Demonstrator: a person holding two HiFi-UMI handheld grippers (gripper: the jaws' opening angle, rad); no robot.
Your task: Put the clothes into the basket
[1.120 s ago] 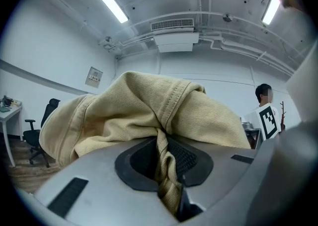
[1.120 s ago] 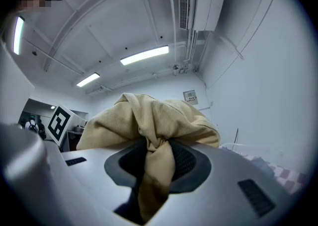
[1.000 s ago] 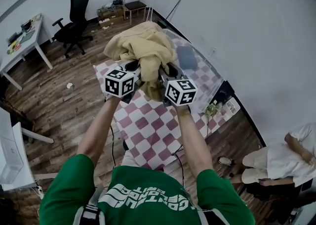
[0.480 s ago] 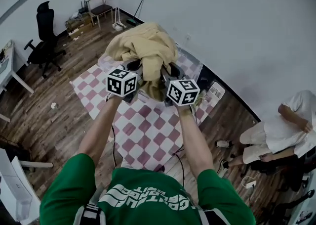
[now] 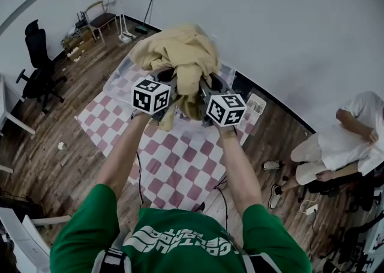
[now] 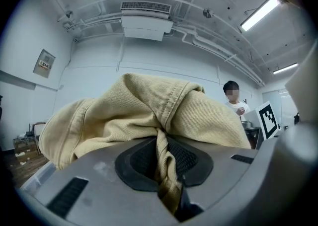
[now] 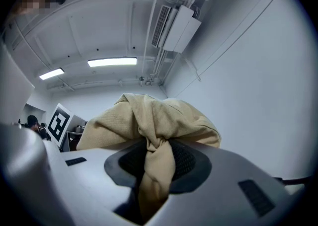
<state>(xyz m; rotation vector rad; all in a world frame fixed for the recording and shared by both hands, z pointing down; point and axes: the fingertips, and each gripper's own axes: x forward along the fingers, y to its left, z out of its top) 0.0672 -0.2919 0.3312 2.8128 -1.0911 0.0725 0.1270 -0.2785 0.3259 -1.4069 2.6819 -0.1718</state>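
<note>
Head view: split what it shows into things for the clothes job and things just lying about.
Job: tan garment; left gripper and right gripper, both clamped on it.
Lying about: checked mat, office chair, wooden chair, shoe, seated person.

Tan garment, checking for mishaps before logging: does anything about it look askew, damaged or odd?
Nothing looks damaged or spilled. The tan garment is bunched in a crumpled lump held in the air, with the left gripper and right gripper each shut on a twisted fold. A loose end dangles between them.
</note>
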